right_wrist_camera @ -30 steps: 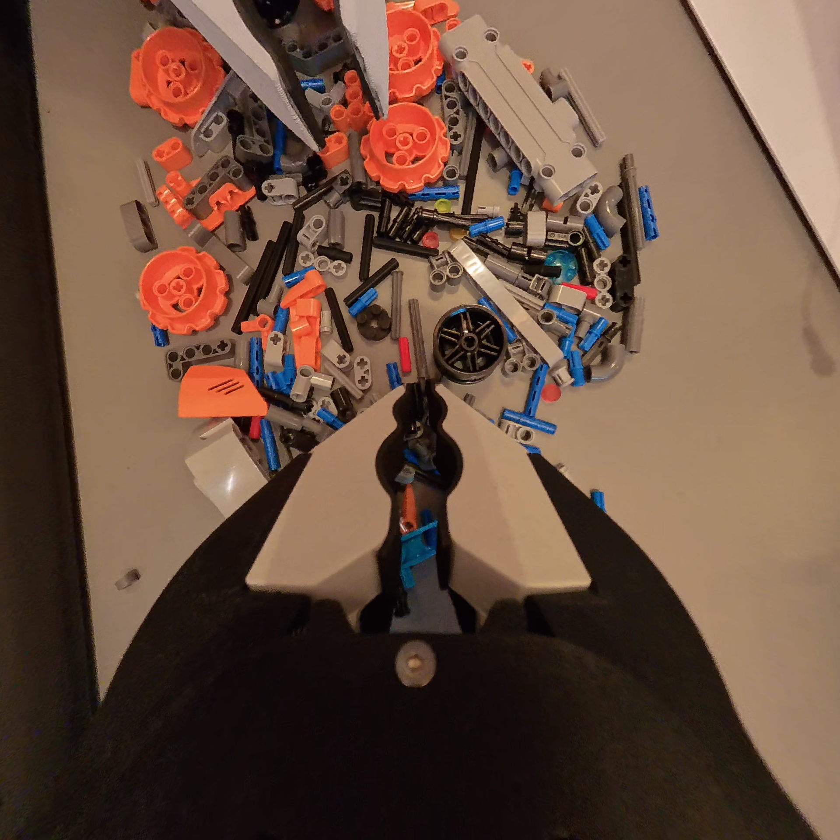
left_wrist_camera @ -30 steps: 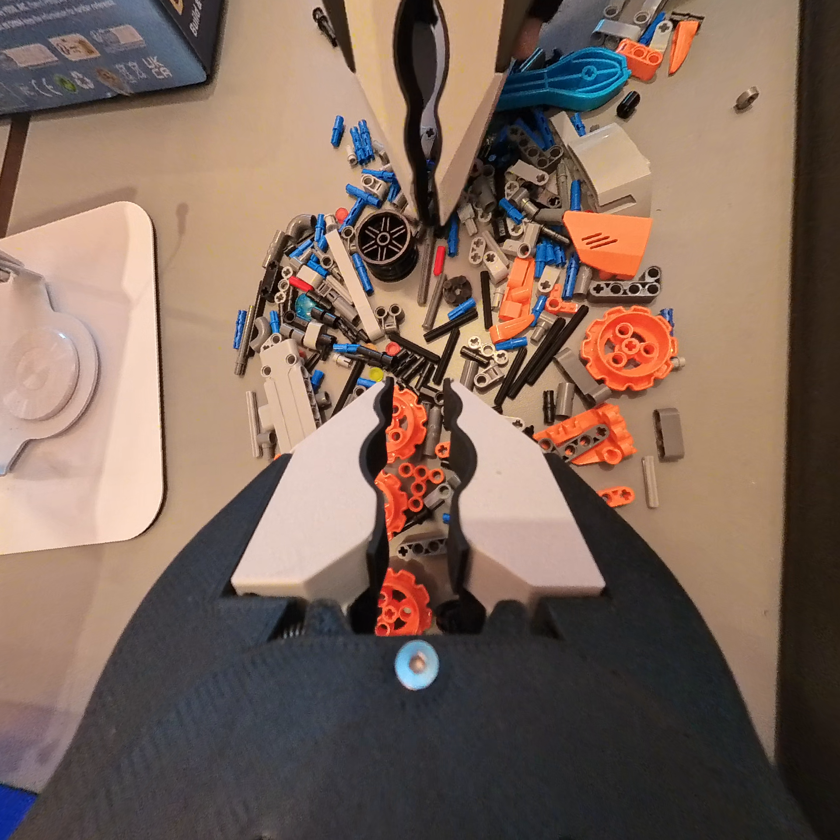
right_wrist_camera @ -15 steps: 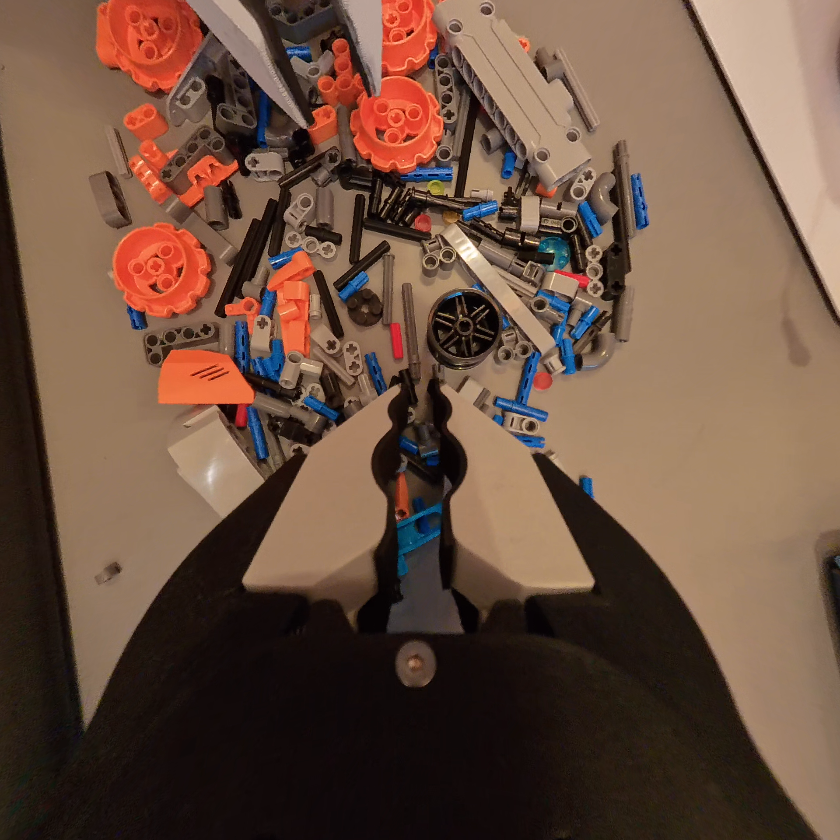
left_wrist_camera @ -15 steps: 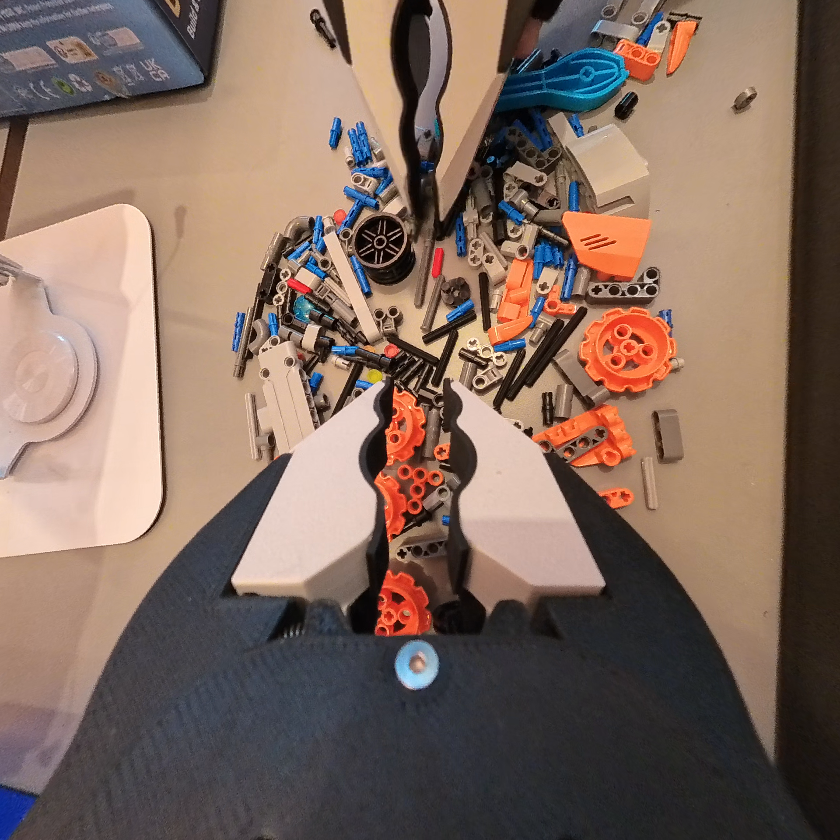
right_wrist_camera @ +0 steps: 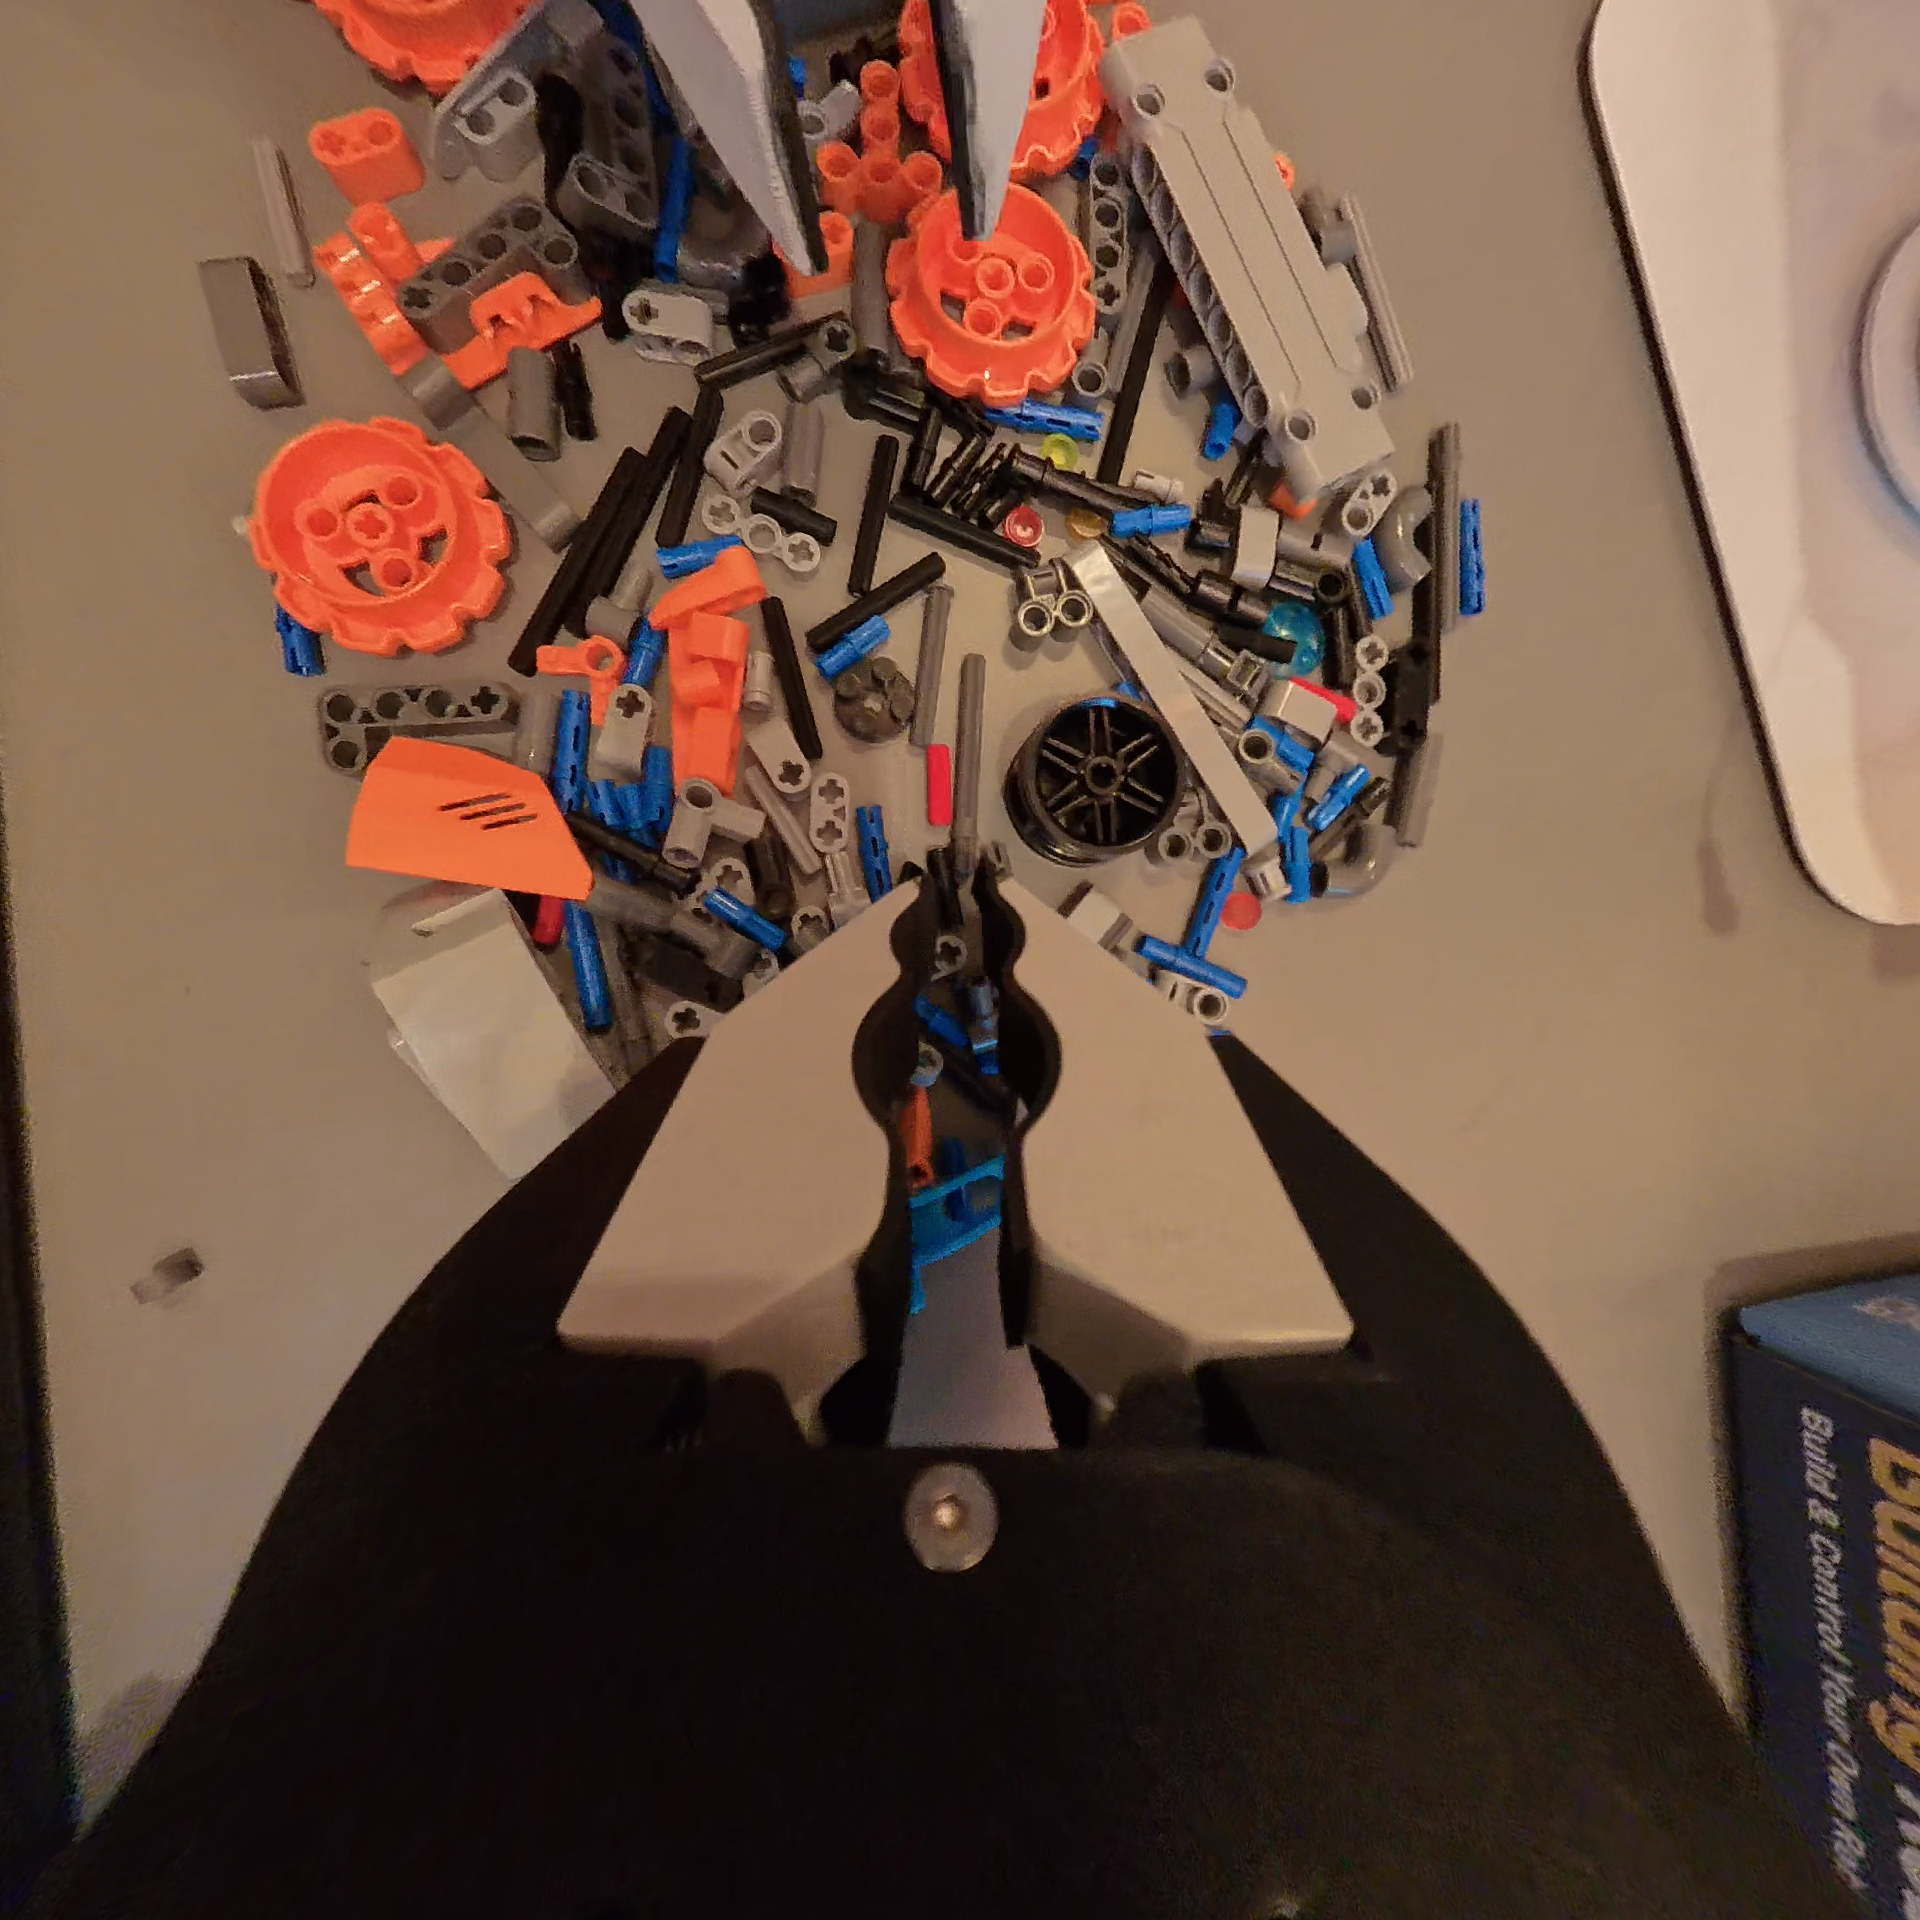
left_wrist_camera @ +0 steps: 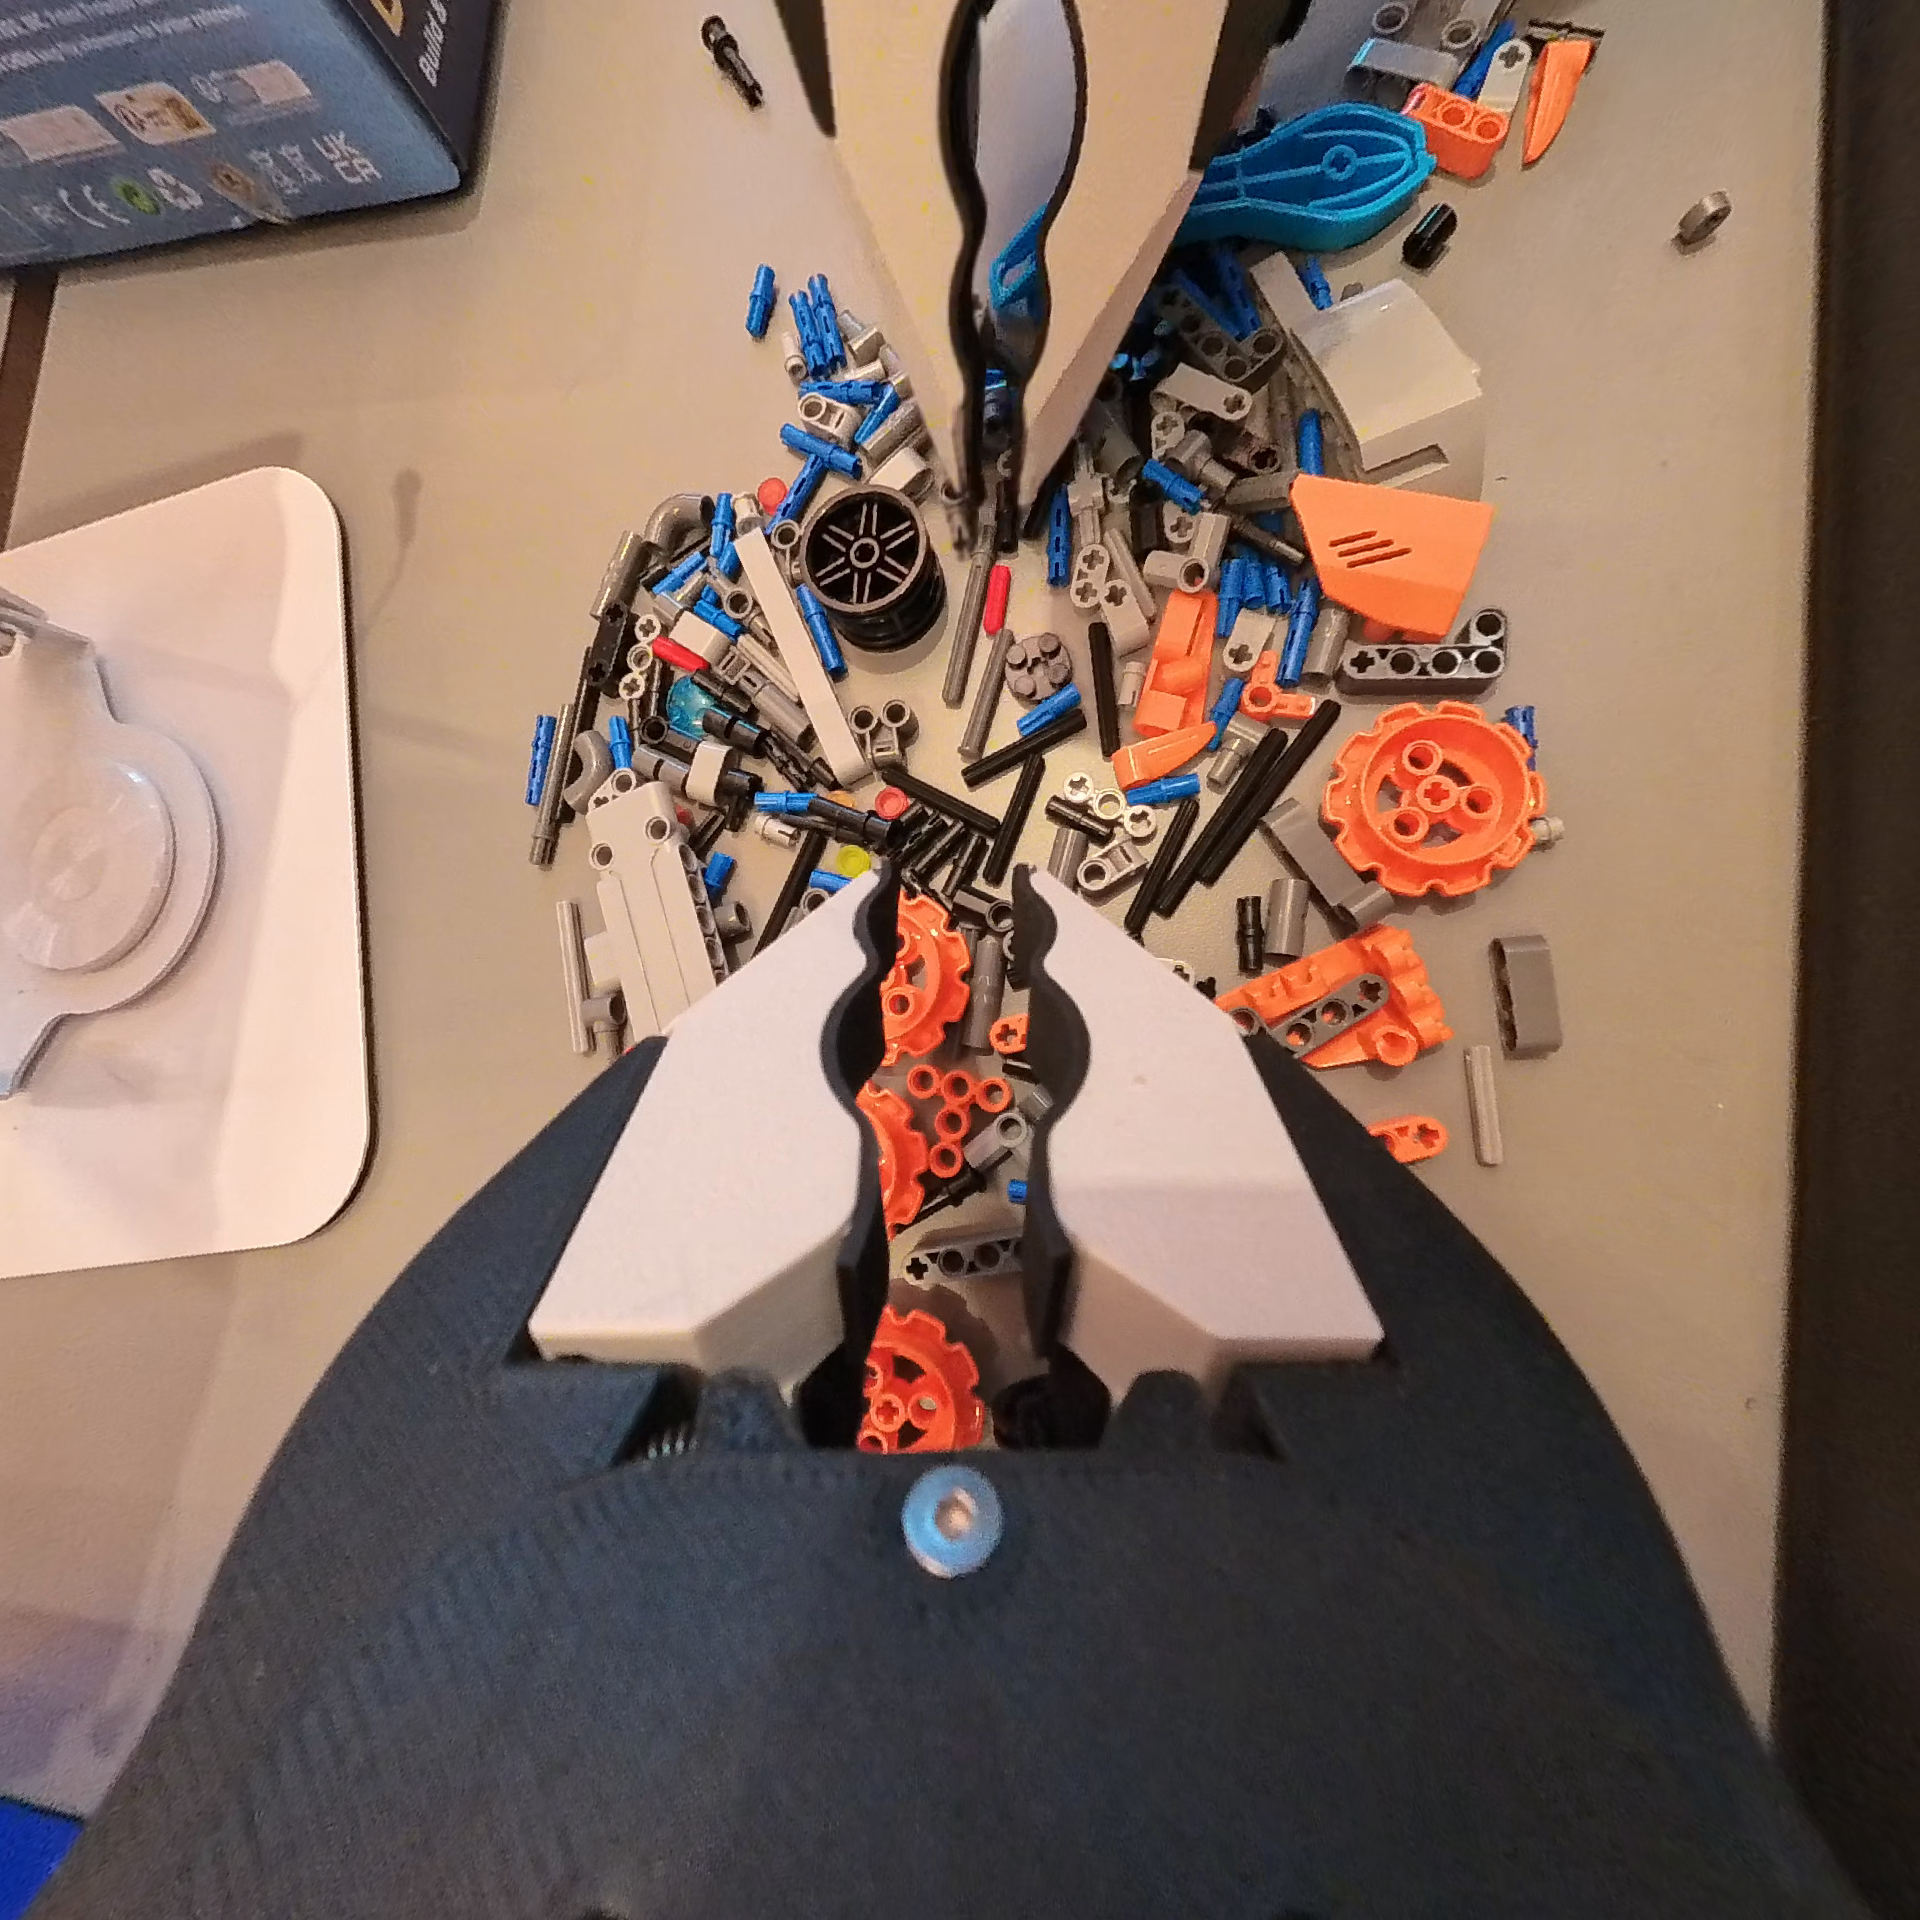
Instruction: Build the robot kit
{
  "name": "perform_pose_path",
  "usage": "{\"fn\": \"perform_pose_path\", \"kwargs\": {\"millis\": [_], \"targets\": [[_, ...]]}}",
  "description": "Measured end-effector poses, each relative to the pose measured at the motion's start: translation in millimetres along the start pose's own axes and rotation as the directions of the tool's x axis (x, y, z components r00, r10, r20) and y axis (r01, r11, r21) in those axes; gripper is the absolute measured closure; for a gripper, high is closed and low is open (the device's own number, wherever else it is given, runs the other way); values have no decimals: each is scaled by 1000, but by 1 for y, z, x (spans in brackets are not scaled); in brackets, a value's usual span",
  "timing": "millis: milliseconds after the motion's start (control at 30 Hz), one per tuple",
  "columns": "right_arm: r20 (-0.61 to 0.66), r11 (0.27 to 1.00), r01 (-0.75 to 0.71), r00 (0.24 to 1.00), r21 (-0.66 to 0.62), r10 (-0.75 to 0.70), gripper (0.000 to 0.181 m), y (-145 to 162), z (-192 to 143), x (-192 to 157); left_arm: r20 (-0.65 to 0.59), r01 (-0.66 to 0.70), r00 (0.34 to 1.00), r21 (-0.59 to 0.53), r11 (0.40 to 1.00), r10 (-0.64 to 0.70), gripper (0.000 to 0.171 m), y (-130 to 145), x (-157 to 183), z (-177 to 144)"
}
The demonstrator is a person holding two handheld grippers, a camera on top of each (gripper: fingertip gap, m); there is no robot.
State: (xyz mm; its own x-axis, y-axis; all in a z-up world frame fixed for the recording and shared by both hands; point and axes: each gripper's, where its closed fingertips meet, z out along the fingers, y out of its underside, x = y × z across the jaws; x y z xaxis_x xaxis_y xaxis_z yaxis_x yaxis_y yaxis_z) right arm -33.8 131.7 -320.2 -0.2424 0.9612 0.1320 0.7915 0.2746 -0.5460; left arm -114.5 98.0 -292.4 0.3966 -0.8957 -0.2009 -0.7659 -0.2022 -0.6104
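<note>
- Beige tabletop (right_wrist_camera: 1558,1091) carries a heap of small plastic building parts (right_wrist_camera: 831,582).
- Right gripper (right_wrist_camera: 961,883): jaws narrow, tips at the near end of a thin grey axle (right_wrist_camera: 969,727) beside a black wheel (right_wrist_camera: 1096,774); whether it is gripping cannot be told.
- Left gripper (left_wrist_camera: 951,888): jaws apart, empty, above orange gears (left_wrist_camera: 925,966).
- Axle judged light, stiff and slippery; best taken across the shaft.

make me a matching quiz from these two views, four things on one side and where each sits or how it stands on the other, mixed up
1. left gripper
2. right gripper
3. black wheel
4. white mat

a. fingertips nearly closed at the end of a thin grey rod
b. at the table's edge, apart from the pile
c. jaws apart over orange gears
d. lying in the pile beside the thin grey rod

Pairs: 1-c, 2-a, 3-d, 4-b
</note>
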Motion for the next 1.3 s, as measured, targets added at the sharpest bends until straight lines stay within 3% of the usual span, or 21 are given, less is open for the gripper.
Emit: {"fn": "perform_pose_path", "kwargs": {"millis": [367, 500, 600, 767, 1067, 1300], "targets": [[68, 994, -109, 992, 21, 108, 180, 5, 5, 1, -1, -1, 1000, 13, 1000, 1, 154, -3, 1, 1], [129, 972, -195, 976, 129, 178, 180, -13, -14, -3, 47, -31, 999, 139, 990, 24, 141, -31, -1, -1], [205, 933, -262, 955, 247, 214, 180, -37, -37, -8, 116, -148, 985, 210, 966, 126, 132, -58, 5, 0], [315, 892, -308, 927, 330, 204, 180, -58, -57, -23, 220, -314, 937, 184, 932, 272, 140, -74, 15, 11], [377, 878, -367, 894, 306, 243, 180, -57, -57, -28, 285, -407, 896, 214, 888, 342, 168, -88, 21, 10], [459, 736, -519, 831, 434, 315, 176, -73, -79, -13, 425, -429, 853, 245, 869, 302, 170, -102, 7, -9]]}}
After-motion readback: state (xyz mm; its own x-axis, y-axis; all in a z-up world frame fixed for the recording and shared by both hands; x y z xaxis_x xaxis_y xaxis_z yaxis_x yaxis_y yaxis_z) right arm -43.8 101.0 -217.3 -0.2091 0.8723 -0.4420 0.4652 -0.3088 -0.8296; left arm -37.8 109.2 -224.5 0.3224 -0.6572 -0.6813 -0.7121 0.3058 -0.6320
